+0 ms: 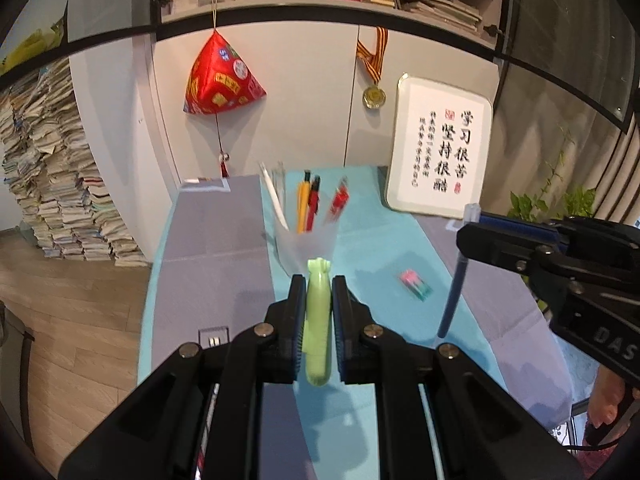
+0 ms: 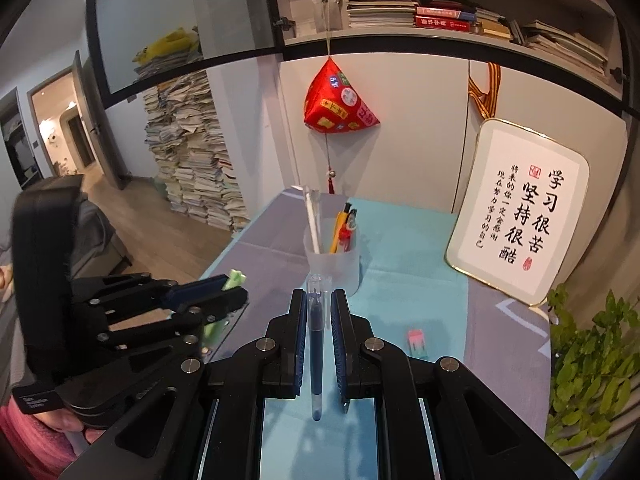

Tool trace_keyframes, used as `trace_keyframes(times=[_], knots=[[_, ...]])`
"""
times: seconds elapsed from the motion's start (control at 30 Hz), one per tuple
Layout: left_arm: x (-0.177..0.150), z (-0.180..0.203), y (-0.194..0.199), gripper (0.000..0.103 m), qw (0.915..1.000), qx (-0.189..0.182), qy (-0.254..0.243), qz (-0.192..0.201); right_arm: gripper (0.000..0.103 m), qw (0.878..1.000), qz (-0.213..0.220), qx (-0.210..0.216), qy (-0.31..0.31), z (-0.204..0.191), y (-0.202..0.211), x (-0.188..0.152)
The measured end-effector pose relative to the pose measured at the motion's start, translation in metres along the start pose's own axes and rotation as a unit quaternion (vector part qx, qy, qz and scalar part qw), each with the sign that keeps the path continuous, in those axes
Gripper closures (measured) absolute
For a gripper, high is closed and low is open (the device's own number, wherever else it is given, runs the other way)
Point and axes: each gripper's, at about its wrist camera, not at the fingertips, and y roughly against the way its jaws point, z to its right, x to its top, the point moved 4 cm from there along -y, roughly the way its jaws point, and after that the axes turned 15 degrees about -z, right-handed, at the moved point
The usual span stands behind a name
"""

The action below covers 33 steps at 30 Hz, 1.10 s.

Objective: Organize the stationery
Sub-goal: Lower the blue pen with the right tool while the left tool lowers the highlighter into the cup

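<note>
While the left gripper clamps a green pen and the right gripper pinches a blue pen, both above the table, the frosted cup just ahead holds white, yellow and red pens. A pink-green eraser lies on the teal mat; a framed calligraphy leans on the wall beneath bookshelves

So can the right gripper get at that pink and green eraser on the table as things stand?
Probably not yet. The way to the eraser looks free, since it lies alone on the blue mat, but the right gripper is already shut on the blue pen, which would have to go first.
</note>
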Motion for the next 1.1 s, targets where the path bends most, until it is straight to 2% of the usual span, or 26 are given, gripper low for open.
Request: trace_keyframes(times=[0.4, 0.77, 0.97, 1.1], knots=[[0.047, -0.012, 0.002, 0.091, 0.9993, -0.03, 0.009, 0.022, 0.09, 0.999, 0.034, 0.001, -0.015, 0.001, -0.002, 0.066], [0.085, -0.023, -0.015, 0.091, 0.9984, -0.034, 0.035, 0.028, 0.09, 0.997, 0.069, 0.02, -0.037, 0.007, -0.002, 0.121], [0.105, -0.033, -0.023, 0.091, 0.9959, -0.047, 0.063, 0.046, 0.09, 0.996, 0.081, 0.002, -0.042, 0.012, -0.013, 0.142], [0.111, -0.036, -0.037, 0.091, 0.9945, -0.059, 0.076, 0.043, 0.09, 0.996, 0.071, 0.007, -0.051, 0.017, -0.033, 0.148]])
